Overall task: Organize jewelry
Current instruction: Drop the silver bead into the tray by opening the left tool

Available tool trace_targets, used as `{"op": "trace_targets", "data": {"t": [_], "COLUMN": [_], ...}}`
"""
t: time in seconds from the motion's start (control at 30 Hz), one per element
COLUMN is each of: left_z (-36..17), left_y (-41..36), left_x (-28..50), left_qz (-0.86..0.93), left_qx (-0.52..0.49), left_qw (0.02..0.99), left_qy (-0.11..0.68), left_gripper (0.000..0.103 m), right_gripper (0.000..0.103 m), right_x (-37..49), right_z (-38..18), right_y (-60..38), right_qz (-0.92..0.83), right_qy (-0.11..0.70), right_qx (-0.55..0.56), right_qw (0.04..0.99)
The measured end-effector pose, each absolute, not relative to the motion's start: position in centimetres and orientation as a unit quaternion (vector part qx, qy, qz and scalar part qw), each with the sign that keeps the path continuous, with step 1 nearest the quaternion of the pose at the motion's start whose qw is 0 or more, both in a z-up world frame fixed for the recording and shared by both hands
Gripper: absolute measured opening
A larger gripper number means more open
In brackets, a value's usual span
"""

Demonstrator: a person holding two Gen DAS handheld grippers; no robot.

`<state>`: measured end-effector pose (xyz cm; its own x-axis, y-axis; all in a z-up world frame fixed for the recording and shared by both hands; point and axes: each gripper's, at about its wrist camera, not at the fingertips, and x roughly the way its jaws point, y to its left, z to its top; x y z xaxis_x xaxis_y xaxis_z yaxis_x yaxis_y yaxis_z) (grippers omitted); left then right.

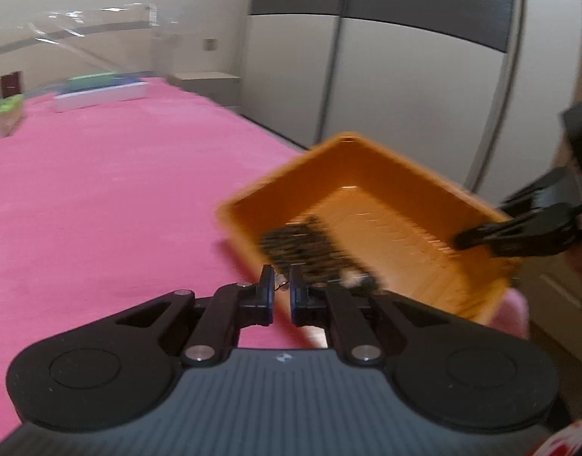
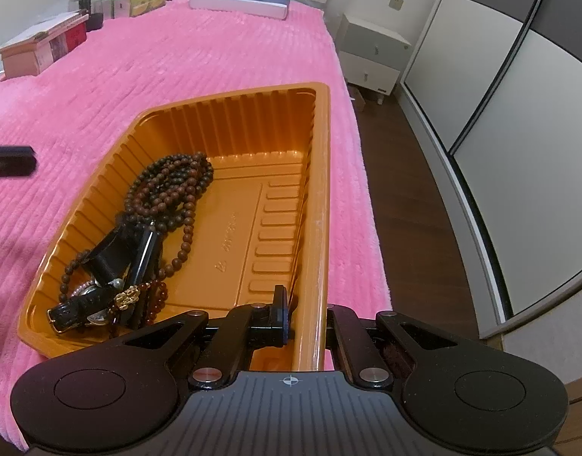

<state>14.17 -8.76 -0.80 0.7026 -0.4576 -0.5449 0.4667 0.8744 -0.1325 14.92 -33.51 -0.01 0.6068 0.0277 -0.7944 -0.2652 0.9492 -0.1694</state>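
Observation:
An orange plastic tray [image 2: 317, 174] rests on the pink bedspread near its right edge; it also shows blurred in the left wrist view [image 1: 367, 178]. Inside lie dark wooden bead strands [image 2: 173, 186], a black watch strap [image 2: 81, 307] and a gold charm bracelet [image 2: 129, 296]. My right gripper [image 2: 306, 304] is shut on the tray's right rim, one finger inside and one outside. My left gripper [image 1: 281, 285] is nearly closed just outside the tray's near corner, pinching a small thin wire piece with a clear bit [image 1: 279, 279]. The left gripper's tip shows in the right wrist view [image 2: 9, 161].
The pink bedspread [image 2: 176, 68] stretches away to the left and back. Boxes [image 2: 43, 43] and tissue packs [image 2: 138, 0] stand along its far edge, and a flat white box [image 2: 237, 5] lies at the back. A bedside cabinet [image 2: 370, 57] and wardrobe doors [image 2: 500, 76] are on the right.

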Motion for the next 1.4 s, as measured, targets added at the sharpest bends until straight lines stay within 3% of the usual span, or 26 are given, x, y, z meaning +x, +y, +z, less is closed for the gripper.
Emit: {"op": "trace_targets", "data": {"t": [0.57,0.6,0.63,0.67,1.0,1.27,1.33,1.37,1.4], "left_z": [-0.7,-0.8,-0.9,-1.1,-1.7,-1.7,-1.7,-1.7,-1.8], "left_y": [-16.5,-16.8,-16.9,-16.9,-10.3,-4.5,-3.7,-3.4,-3.1], "left_x": [14.1,14.1,14.1,14.1,12.9,10.6,9.9,9.6,9.3], "left_qz": [-0.318,-0.319,-0.32,-0.319,-0.244,-0.168,-0.155,-0.148,-0.14], "left_qx": [0.041,0.042,0.041,0.039,-0.005,-0.041,-0.035,-0.035,-0.038], "left_qw": [0.902,0.9,0.899,0.899,0.919,0.932,0.936,0.937,0.937], "left_qy": [0.291,0.293,0.296,0.299,0.31,0.318,0.315,0.316,0.317], "left_gripper": [0.007,0.01,0.022,0.027,0.034,0.04,0.043,0.045,0.051], "right_gripper": [0.004,0.004,0.004,0.004,0.004,0.004,0.011,0.034,0.07], "right_x": [14.8,14.8,14.8,14.7,15.4,16.0,16.0,15.9,15.6], "right_z": [0.0,0.0,0.0,0.0,-0.7,-2.2,-2.6,-2.7,-2.7], "right_y": [-33.8,-33.8,-33.8,-33.8,-35.6,-39.4,-40.6,-41.2,-41.7], "right_qz": [0.09,0.09,0.09,0.09,0.098,0.12,0.127,0.133,0.132], "right_qy": [0.432,0.433,0.433,0.432,0.442,0.43,0.425,0.419,0.412], "right_qx": [-0.128,-0.128,-0.128,-0.127,-0.076,0.063,0.115,0.14,0.163], "right_qw": [0.888,0.888,0.888,0.888,0.888,0.892,0.889,0.887,0.887]}}
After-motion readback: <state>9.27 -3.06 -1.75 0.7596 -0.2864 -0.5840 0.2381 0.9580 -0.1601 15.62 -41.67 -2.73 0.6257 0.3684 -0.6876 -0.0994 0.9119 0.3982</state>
